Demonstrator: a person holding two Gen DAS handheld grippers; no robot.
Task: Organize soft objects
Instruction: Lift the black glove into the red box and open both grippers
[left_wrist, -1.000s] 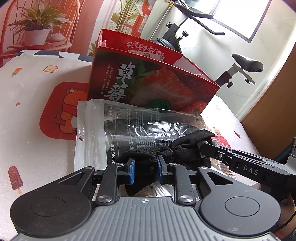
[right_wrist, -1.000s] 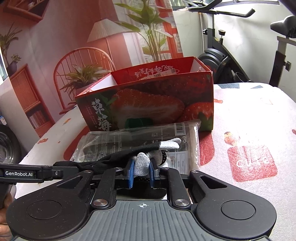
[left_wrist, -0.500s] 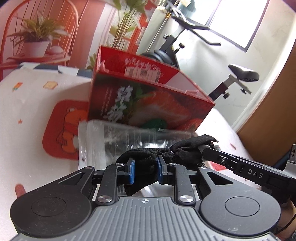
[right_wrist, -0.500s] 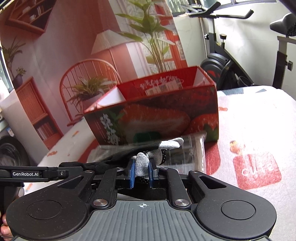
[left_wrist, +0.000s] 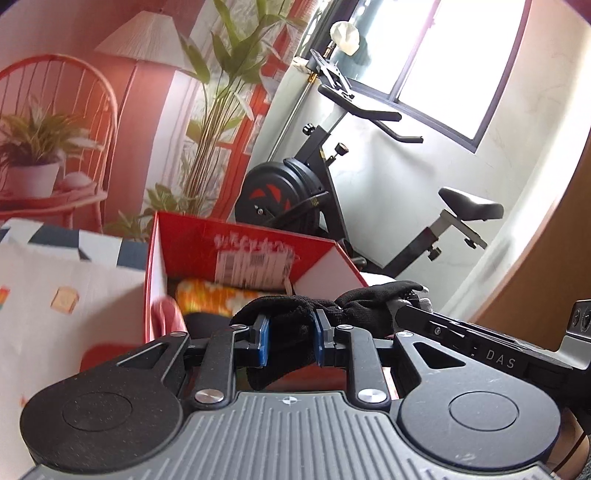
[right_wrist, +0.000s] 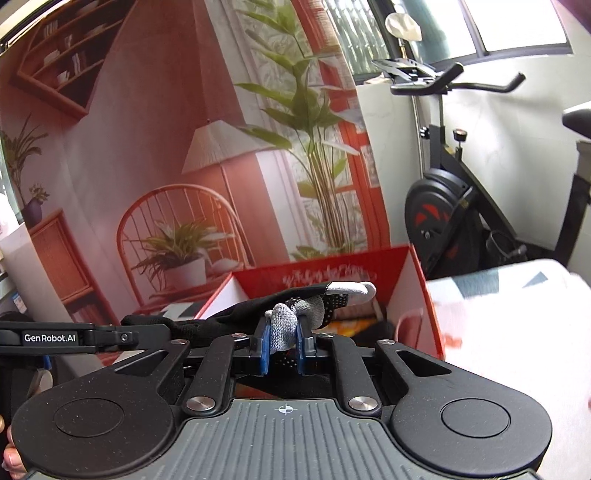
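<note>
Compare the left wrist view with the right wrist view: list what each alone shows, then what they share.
Left wrist only: the left tongs shut on the black cuff end of the glove, the exercise bike's saddle, and an orange patterned cloth inside the box.

Right wrist only: the right tongs shut on a grey fingertip of the glove, and a painted bookshelf on the backdrop.

Both: the red strawberry box, the exercise bike, and the glove stretched between the two tongs.

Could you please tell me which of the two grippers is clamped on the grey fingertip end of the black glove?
The right gripper: it pinches the grey fingertip of the black glove, while the left gripper grips the all-black cuff end.
</note>
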